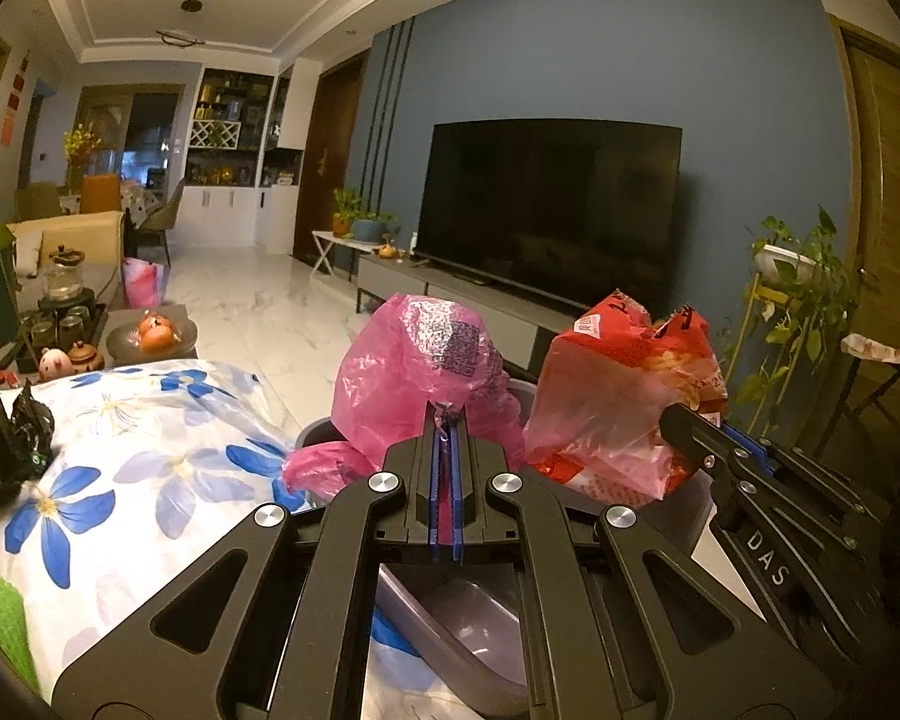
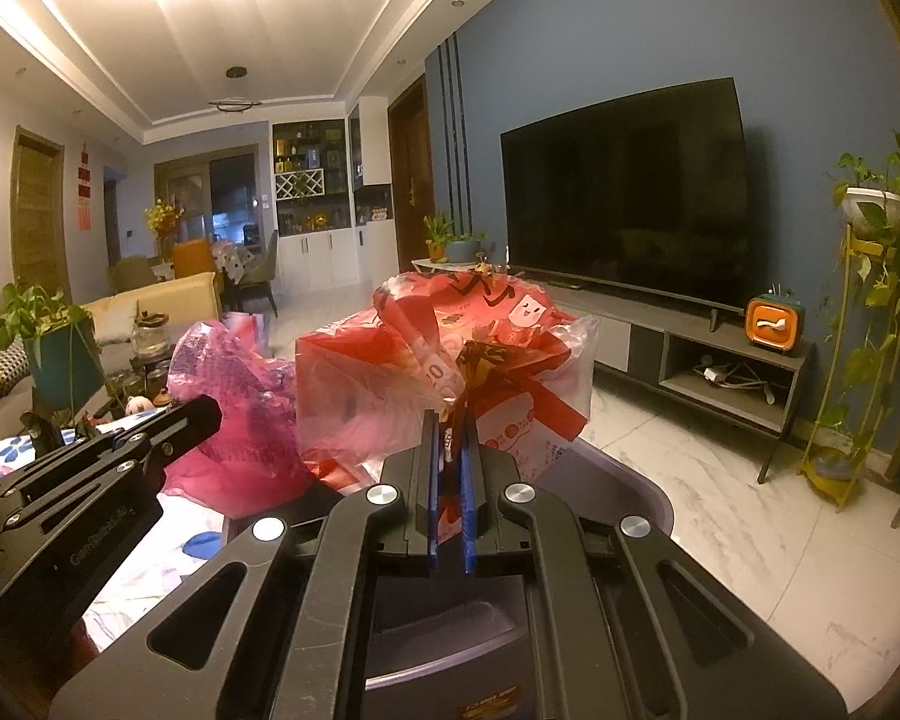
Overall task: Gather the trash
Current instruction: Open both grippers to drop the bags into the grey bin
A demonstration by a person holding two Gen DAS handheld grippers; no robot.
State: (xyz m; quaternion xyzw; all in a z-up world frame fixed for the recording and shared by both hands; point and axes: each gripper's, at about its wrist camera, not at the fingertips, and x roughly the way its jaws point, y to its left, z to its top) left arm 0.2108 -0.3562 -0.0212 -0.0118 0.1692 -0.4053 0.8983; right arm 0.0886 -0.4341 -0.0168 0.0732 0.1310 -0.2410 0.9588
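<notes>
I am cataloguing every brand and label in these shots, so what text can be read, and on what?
"DAS": white letters on the right gripper body, left wrist view.
Pink bag: a printed code patch, not readable.
Red bag: white print, too crumpled to read.
Left gripper body: faint lettering, too blurred.

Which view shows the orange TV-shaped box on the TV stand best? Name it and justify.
The right wrist view. The orange TV-shaped box sits in full sight on the TV stand, right of the television. The left wrist view does not show it: the red plastic bag and the right gripper cover that part of the stand.
</notes>
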